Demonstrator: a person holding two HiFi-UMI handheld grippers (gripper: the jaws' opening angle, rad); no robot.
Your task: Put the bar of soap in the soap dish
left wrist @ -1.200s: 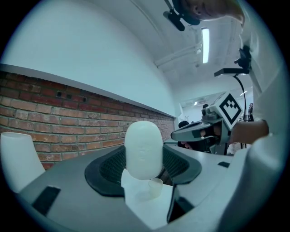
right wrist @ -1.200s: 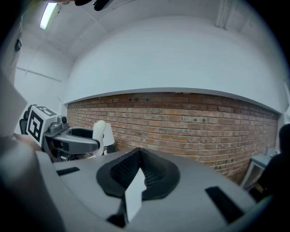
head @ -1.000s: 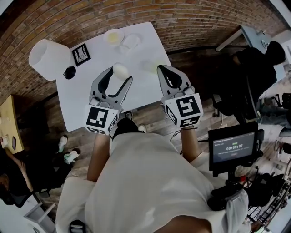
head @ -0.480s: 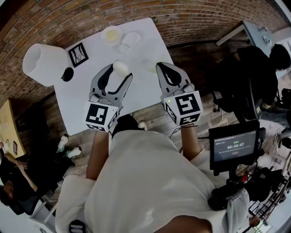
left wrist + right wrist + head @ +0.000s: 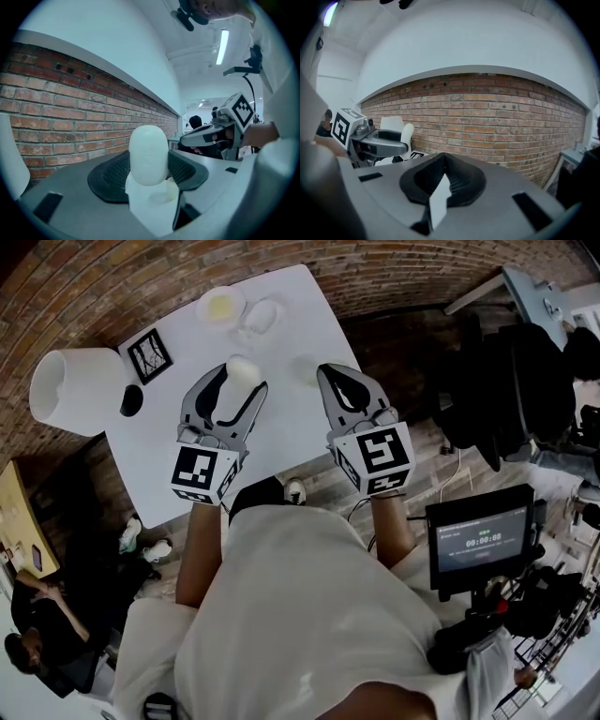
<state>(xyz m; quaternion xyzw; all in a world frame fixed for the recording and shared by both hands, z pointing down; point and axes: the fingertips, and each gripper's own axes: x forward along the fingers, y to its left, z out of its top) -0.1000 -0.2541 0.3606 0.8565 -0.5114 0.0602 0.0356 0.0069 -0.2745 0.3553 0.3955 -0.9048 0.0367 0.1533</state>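
Note:
A white oval bar of soap (image 5: 242,367) is held above the white table (image 5: 300,306); my left gripper (image 5: 240,382) is shut on it. In the left gripper view the soap (image 5: 148,151) stands upright between the jaws. My right gripper (image 5: 330,377) hovers beside it to the right, over the table's near edge, shut with nothing in it. Its jaws meet in the right gripper view (image 5: 440,185). A round pale dish (image 5: 221,306) and a clear dish (image 5: 264,317) sit at the table's far end, beyond the soap.
A large white lamp shade (image 5: 73,390) stands at the table's left corner, with a small black object (image 5: 130,400) and a framed black-and-white picture (image 5: 148,354) by it. A brick wall (image 5: 497,122) runs behind. A monitor (image 5: 478,545) is at the right.
Both grippers keep their pose, the left still shut on the soap. The table and its things have slid up and to the left in the head view.

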